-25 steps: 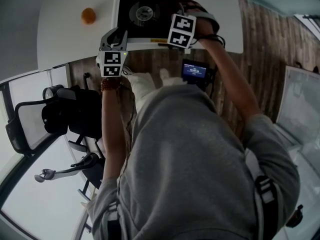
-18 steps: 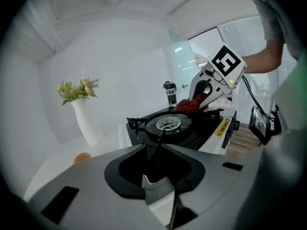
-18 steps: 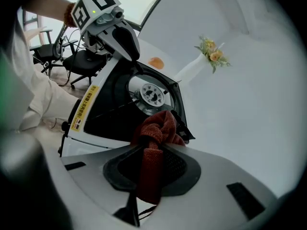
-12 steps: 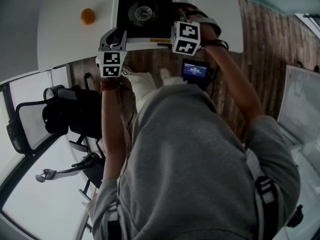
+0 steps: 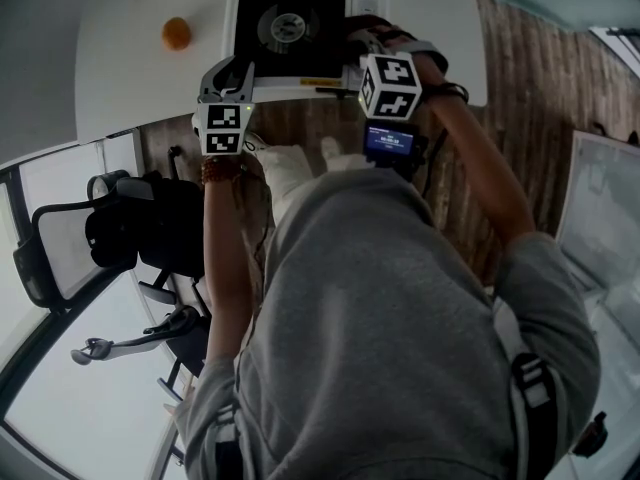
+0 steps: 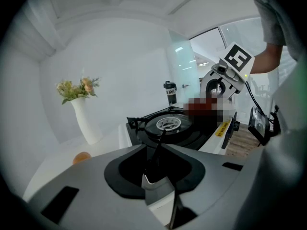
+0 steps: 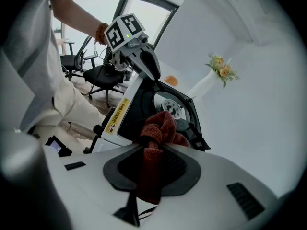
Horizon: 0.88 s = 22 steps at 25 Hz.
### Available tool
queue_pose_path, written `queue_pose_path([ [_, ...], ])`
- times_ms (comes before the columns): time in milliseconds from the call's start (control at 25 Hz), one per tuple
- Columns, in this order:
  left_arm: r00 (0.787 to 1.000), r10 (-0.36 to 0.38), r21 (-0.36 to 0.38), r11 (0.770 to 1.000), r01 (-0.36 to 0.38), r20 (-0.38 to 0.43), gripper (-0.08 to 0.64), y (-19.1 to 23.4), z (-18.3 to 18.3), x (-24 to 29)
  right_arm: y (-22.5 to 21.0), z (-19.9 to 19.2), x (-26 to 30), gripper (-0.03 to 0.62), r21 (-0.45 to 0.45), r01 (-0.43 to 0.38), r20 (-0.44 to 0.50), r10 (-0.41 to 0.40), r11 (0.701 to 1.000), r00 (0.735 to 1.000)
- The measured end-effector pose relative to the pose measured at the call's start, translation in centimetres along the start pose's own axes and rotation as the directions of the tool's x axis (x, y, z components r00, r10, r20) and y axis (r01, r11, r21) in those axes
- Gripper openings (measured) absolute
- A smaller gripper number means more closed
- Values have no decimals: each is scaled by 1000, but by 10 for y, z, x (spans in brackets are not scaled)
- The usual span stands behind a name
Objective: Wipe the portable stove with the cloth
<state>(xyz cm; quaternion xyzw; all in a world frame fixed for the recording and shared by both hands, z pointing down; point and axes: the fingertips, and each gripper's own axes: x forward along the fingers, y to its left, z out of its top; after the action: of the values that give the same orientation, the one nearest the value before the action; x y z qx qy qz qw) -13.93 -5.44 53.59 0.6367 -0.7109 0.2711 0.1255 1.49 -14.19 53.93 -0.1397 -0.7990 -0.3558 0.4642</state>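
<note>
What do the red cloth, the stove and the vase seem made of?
The cloth: soft knit or terry, looped weave showing. The stove: likely black enamelled metal top, glossy, on a white body. The vase: maybe matte white ceramic; too distant to confirm.

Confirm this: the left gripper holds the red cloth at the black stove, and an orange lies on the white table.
Wrong gripper. The right gripper holds the red cloth at the black stove, jaws shut on it, as the right gripper view shows. The orange does lie on the white table.
</note>
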Motion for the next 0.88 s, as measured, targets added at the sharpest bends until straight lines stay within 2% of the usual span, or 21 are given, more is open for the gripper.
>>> queue_pose_path([
  [160,1000,3,1,1000,-3,3,112,-1,2,-1,4,2,-7,81,-4,-55,96,55,998,994],
  [360,1000,-2,5,1000,2,7,114,-5,5,-3,14,3,-19,81,-26,-140,225,142,990,964],
  [440,1000,-4,5,1000,4,7,112,-4,6,-2,16,2,-22,83,-40,-196,264,199,980,944],
  [560,1000,-6,1,1000,6,6,112,-3,5,0,6,-1,-32,92,22,-332,349,304,943,887],
  [600,1000,-7,-2,1000,8,7,112,-4,5,1,-5,-2,-37,95,61,-353,384,304,934,872],
  [680,1000,-14,-3,1000,14,13,112,-5,4,2,-40,-5,-45,97,149,-327,439,233,933,867],
  [760,1000,-19,-1,1000,19,13,112,0,-3,0,-83,-11,-40,98,234,-247,441,124,940,889],
  [880,1000,-22,7,1000,22,7,112,2,-9,0,-139,-33,-24,98,333,-134,373,0,933,928],
])
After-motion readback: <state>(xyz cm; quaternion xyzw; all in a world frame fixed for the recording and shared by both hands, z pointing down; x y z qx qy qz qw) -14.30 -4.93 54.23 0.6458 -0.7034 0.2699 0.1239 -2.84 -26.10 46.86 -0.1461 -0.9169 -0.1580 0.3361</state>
